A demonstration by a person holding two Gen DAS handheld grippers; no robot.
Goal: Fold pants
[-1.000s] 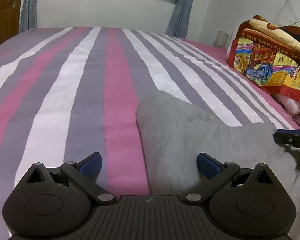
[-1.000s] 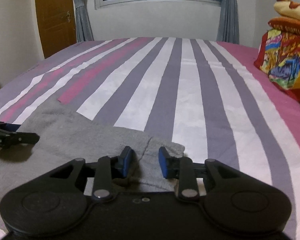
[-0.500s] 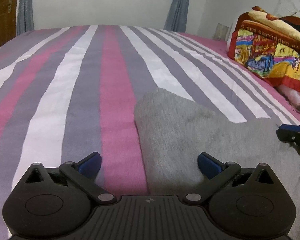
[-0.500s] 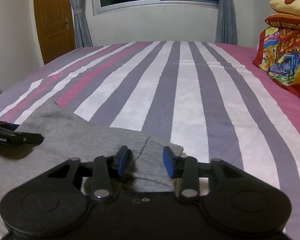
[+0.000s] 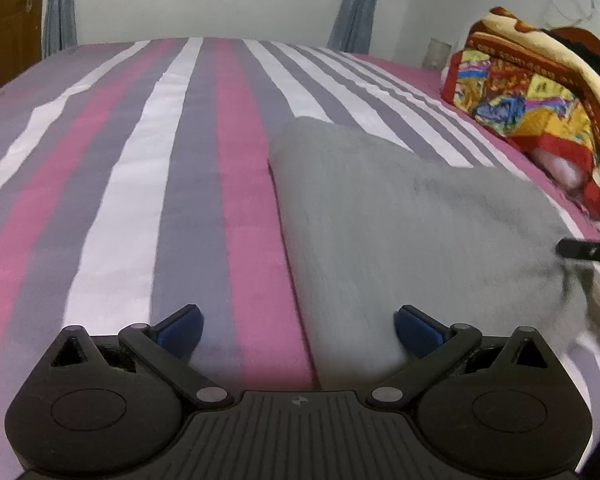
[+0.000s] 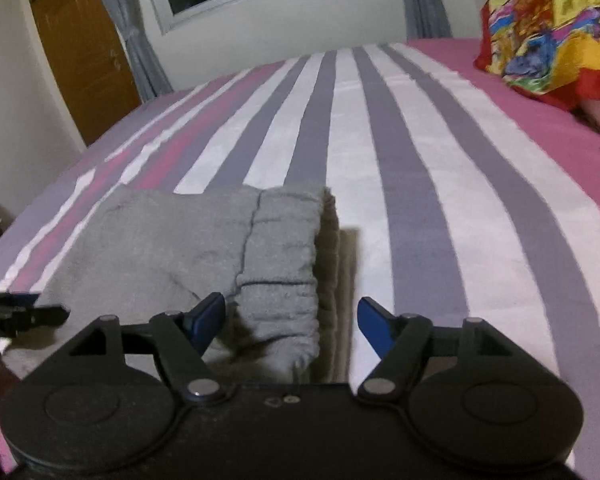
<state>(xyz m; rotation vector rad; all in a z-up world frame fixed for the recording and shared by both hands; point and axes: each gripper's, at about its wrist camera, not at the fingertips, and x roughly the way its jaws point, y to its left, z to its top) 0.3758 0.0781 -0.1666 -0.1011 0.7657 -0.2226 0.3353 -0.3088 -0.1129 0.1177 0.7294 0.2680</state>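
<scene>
Pants (image 6: 204, 248) (grey, folded) are laid on the striped bedspread (image 5: 188, 160), elastic waistband nearest the right gripper (image 6: 290, 320), whose jaws are opening around it without pressing. The left gripper (image 5: 298, 326) is spread wide over the fold's edge.

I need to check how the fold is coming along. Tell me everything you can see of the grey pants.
The grey pants are soft, fleecy-looking knit, lying folded flat on the striped bedsheet. A ribbed, gathered band, waistband or cuff, forms the right end, slightly lifted and casting a shadow. In the left wrist view the folded left edge runs straight. Neither open gripper grips them.
</scene>
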